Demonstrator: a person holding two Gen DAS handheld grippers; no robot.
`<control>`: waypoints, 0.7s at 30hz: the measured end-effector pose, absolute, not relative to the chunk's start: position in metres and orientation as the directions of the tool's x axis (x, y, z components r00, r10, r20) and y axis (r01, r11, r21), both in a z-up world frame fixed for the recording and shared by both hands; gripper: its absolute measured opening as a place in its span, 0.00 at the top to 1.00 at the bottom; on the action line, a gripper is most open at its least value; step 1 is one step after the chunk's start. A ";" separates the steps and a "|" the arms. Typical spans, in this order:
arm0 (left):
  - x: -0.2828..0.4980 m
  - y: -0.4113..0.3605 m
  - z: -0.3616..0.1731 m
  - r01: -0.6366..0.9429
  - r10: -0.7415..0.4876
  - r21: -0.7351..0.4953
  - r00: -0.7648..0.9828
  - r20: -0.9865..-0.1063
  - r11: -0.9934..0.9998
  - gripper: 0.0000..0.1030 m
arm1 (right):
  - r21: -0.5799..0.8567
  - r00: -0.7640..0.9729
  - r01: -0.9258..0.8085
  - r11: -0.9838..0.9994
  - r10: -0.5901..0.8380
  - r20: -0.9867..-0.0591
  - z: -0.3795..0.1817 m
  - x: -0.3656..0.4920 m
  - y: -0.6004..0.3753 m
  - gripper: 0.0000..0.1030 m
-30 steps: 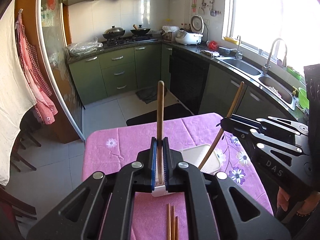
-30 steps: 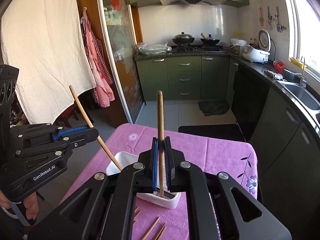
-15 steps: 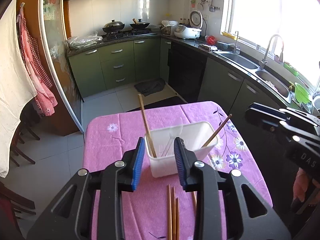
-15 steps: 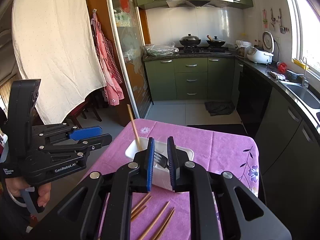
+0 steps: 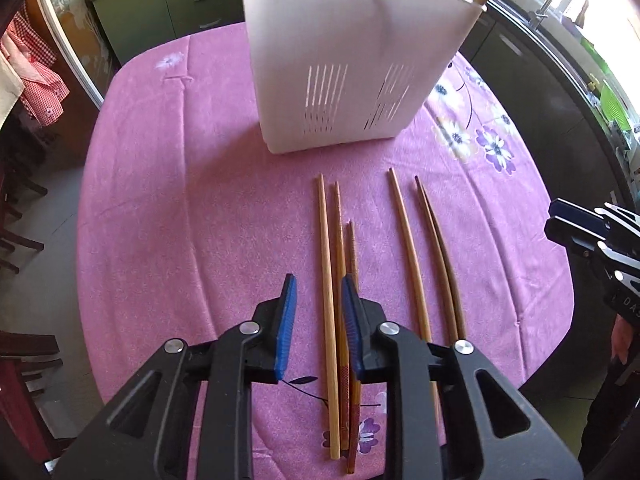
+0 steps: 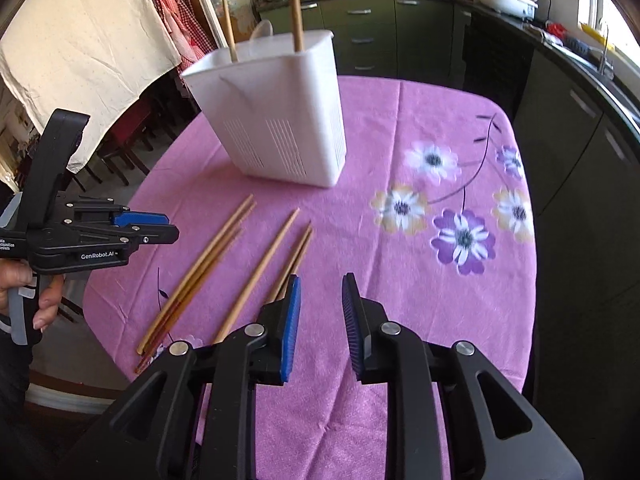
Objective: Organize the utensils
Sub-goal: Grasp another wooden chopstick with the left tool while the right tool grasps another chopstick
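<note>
Six chopsticks [image 5: 410,256] lie loose on the pink flowered tablecloth [image 5: 168,216], and two more already stand in the white slotted utensil holder [image 5: 344,64], which sits upright on the cloth straight ahead of both tools. From the left wrist view, the left gripper [image 5: 318,312] points steeply down at the cloth with its blue pads apart and closing a bit; a pale chopstick [image 5: 326,264] runs right through the gap between the pads, but neither pad is pressing on it, so nothing's gripped. A darker pair lies just to that tool's right side, partly hidden by the right pad, so I can't tell exactly how they overlap there. Three other sticks sit farther right of it, toward the right gripper [image 6: 318,312]. From the right wrist view, that one hovers over bare cloth, jaws apart and opening, empty, with the nearest sticks just beside its left pad. The person's hand [image 6: 24,300] shows at the left edge, holding the left tool's handle.
</note>
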State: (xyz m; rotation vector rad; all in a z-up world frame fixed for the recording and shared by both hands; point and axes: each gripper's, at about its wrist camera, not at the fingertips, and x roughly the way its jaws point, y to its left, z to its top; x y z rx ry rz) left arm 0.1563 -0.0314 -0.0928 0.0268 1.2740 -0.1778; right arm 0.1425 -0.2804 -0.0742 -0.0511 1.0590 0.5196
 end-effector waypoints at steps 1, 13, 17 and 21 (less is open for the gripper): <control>0.159 -0.033 -0.097 0.149 -0.109 -0.070 0.277 -0.955 0.986 0.79 | 0.213 0.371 -0.422 0.881 0.383 -0.846 -0.081 0.142 -0.284 0.79; 0.181 -0.048 -0.129 0.161 -0.058 -0.025 0.204 -0.977 0.987 0.83 | 0.237 0.330 -0.413 0.879 0.387 -0.861 -0.092 0.152 -0.287 0.73; 0.184 -0.054 -0.134 0.176 -0.052 -0.016 0.198 -0.979 0.984 0.83 | 0.240 0.318 -0.417 0.877 0.389 -0.865 -0.094 0.153 -0.284 0.73; 0.189 -0.061 -0.135 0.176 -0.031 0.004 0.194 -0.981 0.984 0.83 | 0.239 0.310 -0.420 0.875 0.386 -0.869 -0.096 0.154 -0.281 0.74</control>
